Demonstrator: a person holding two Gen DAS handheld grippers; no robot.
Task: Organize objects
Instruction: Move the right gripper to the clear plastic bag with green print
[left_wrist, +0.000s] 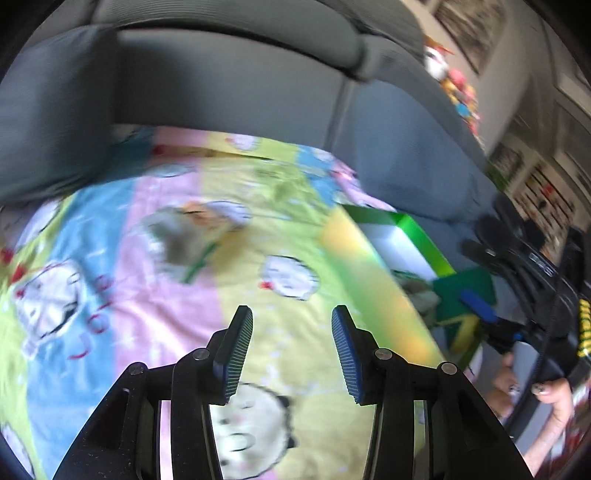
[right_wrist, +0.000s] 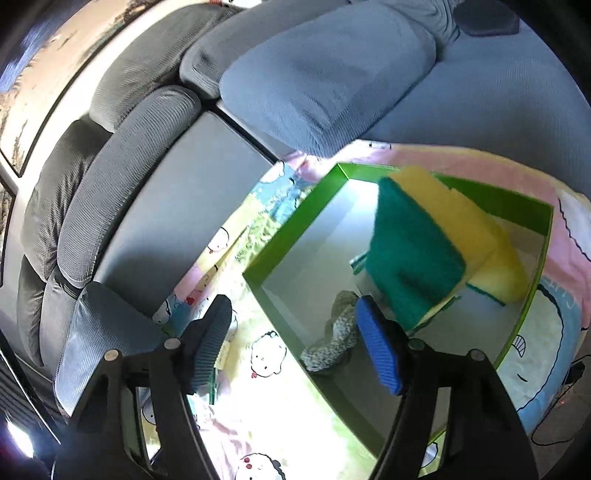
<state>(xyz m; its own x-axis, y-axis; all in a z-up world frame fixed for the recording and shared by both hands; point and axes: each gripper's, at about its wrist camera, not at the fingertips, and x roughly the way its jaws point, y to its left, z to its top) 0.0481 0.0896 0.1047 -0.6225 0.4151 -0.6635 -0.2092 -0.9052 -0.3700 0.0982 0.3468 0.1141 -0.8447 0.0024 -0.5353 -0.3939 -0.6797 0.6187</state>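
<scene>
The green box (right_wrist: 288, 240) sits on a cartoon-print blanket (right_wrist: 255, 358) spread over a grey sofa (right_wrist: 332, 74), and the sorting looks well under way. Inside the box lie one yellow-and-green sponge (right_wrist: 498, 273) against the far wall and one grey knitted cloth (right_wrist: 332, 339) on the floor of the box. A second sponge (right_wrist: 417, 251), green face towards the camera, appears just beyond the right tongs (right_wrist: 295, 347), tilted over the box; its edges are blurred, so I judge it to be dropping in rather than resting, though I cannot be sure. The right tongs stand wide apart with nothing between the pads. The left tongs (left_wrist: 291, 354) hang over bare blanket, parted a little and empty. From the left view the blanket shows no loose item; the picture is smeared, so something small could be missed. Count: two sponges, one cloth, one box, two tongs. What remains, by my reckoning, is for the falling sponge to settle and for any item out of view to be fetched.
</scene>
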